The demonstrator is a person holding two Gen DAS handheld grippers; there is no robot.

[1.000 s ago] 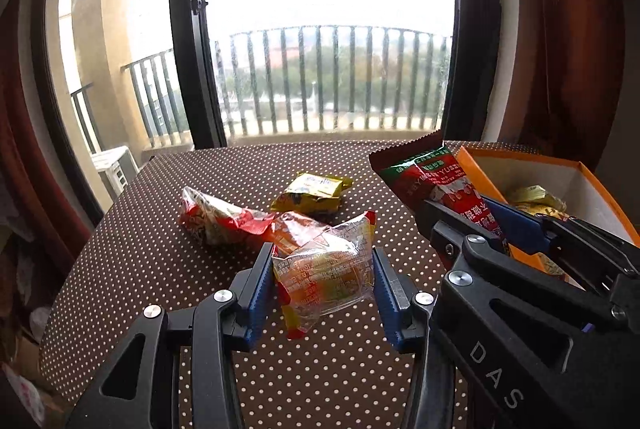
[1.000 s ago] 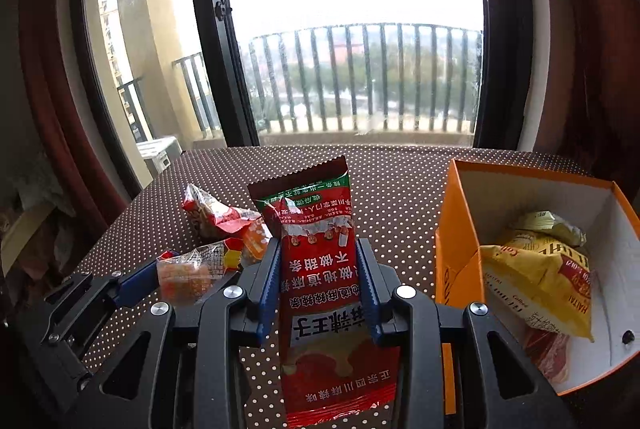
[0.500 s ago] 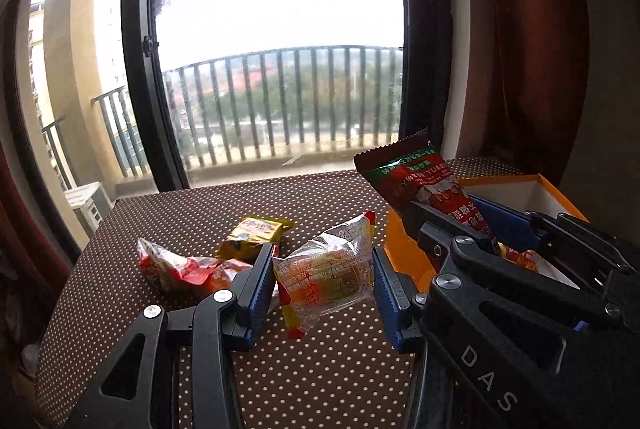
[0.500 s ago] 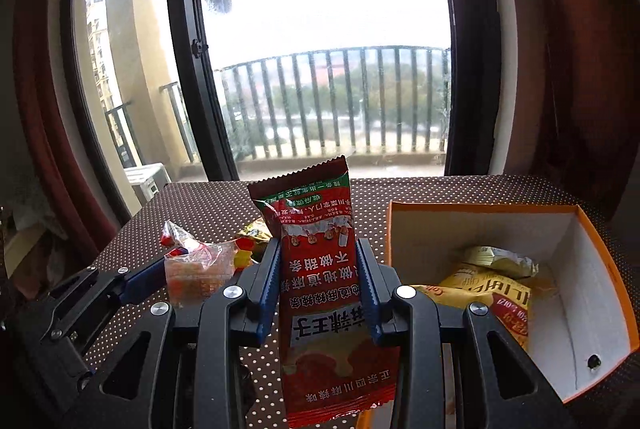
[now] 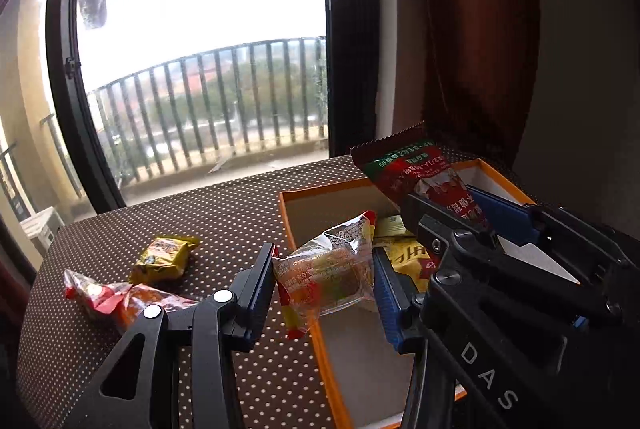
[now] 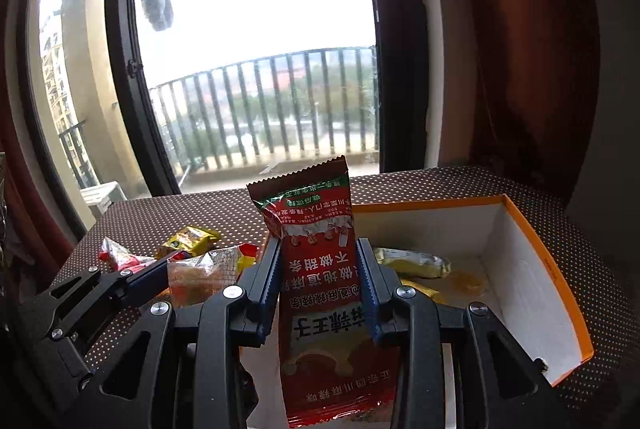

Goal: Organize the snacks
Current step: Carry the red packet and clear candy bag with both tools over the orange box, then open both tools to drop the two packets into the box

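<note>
My left gripper (image 5: 324,275) is shut on a clear-wrapped pastry packet (image 5: 326,269) and holds it above the left wall of the orange box (image 5: 304,241). My right gripper (image 6: 318,269) is shut on a tall red snack packet (image 6: 316,261) and holds it upright over the orange box (image 6: 532,253). The box holds yellow snack packets (image 6: 412,263). The right gripper with its red packet (image 5: 424,181) also shows in the left wrist view, over the box. The left gripper's pastry packet (image 6: 200,271) shows in the right wrist view.
A yellow packet (image 5: 162,259) and a red-orange packet (image 5: 116,299) lie on the brown dotted tablecloth (image 5: 224,213) left of the box. A large window with a balcony railing is behind the table. A dark curtain (image 5: 472,29) hangs at the right.
Both grippers have moved right with their packets. The box has come under them, and the loose packets on the cloth have shifted to the left of view.
</note>
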